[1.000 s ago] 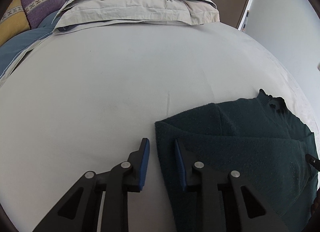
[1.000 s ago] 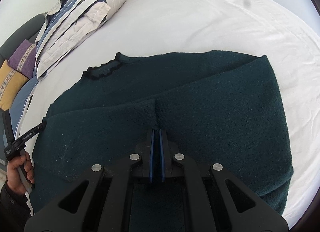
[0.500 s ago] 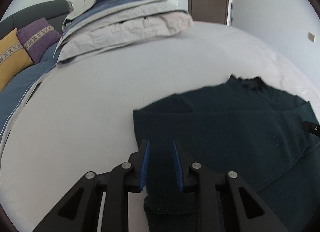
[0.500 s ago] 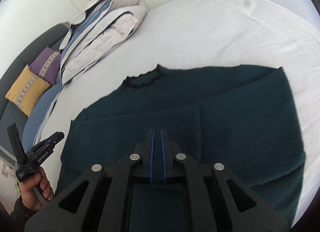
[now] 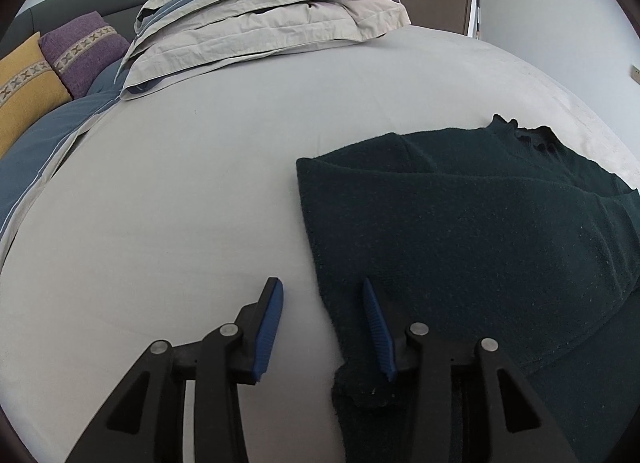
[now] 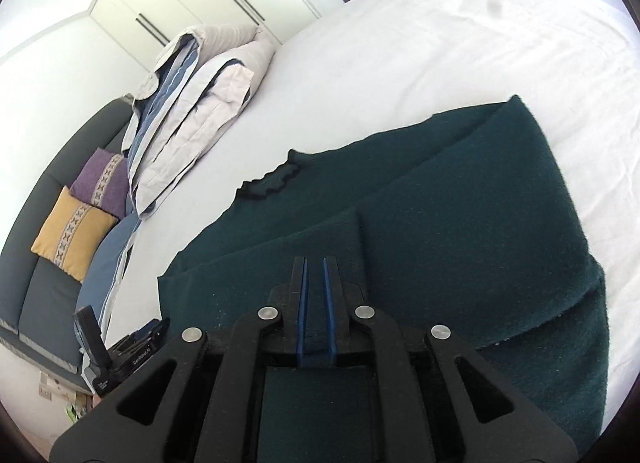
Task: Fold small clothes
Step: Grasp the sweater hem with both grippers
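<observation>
A dark green knitted sweater is spread on the white bed sheet, its scalloped neckline turned toward the far side, where folded bedding is stacked. Both sleeves appear to have been laid inward across the body, their edges meeting near the middle of the garment, so the sleeve folds are judged complete and the lengthwise fold is taken to be the step in hand.

The left hand-held gripper is seen spread wide, low at the sweater's near left edge, one finger over the bare sheet and the other over the knit; nothing is pinched. The right hand-held gripper is held above the middle of the garment with a narrow gap between its blue pads, and no cloth is caught between them.

For the next move, the near hem would probably have to be taken at both corners, lifted evenly and carried toward the neckline, with care that the thick knit is not dragged and the sleeves are not disturbed.
</observation>
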The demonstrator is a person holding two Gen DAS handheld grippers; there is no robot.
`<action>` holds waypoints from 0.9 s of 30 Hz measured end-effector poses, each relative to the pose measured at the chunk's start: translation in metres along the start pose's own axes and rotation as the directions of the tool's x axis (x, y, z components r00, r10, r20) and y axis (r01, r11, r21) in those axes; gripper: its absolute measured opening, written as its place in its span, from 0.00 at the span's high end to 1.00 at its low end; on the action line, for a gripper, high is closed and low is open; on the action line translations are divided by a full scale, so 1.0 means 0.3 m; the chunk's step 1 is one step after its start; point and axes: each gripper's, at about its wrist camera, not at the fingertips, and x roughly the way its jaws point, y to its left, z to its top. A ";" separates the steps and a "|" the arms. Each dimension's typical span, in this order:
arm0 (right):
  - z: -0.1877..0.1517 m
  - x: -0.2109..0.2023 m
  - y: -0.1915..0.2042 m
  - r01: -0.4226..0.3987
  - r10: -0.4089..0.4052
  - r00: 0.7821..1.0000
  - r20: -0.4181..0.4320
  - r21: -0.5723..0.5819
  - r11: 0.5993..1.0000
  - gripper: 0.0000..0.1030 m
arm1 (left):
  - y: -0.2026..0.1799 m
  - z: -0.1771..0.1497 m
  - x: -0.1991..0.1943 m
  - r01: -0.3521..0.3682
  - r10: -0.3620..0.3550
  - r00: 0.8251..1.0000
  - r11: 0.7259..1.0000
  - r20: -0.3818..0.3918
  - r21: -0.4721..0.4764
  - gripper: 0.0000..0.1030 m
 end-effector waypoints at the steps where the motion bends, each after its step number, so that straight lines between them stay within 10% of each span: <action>1: -0.007 0.035 -0.011 0.030 -0.031 0.998 -0.062 -0.006 1.000 0.80 | 0.003 0.000 -0.002 0.006 -0.006 1.000 1.000 0.000 -0.003 0.54; 8: -0.087 -0.165 -0.043 0.055 -0.054 0.997 0.051 -0.013 0.998 0.80 | 0.086 -0.071 -0.195 0.149 -0.144 0.988 0.983 0.052 -0.107 0.51; 14: -0.264 -0.532 -0.124 0.115 -0.108 0.982 0.153 -0.038 0.993 0.46 | 0.108 -0.272 -0.441 0.268 -0.260 0.963 0.954 0.076 -0.134 0.29; 27: -0.661 -0.931 -0.334 0.098 -0.102 0.993 0.060 0.072 0.993 0.45 | 0.102 -0.719 -0.628 0.411 -0.446 0.885 0.883 -0.133 -0.229 0.27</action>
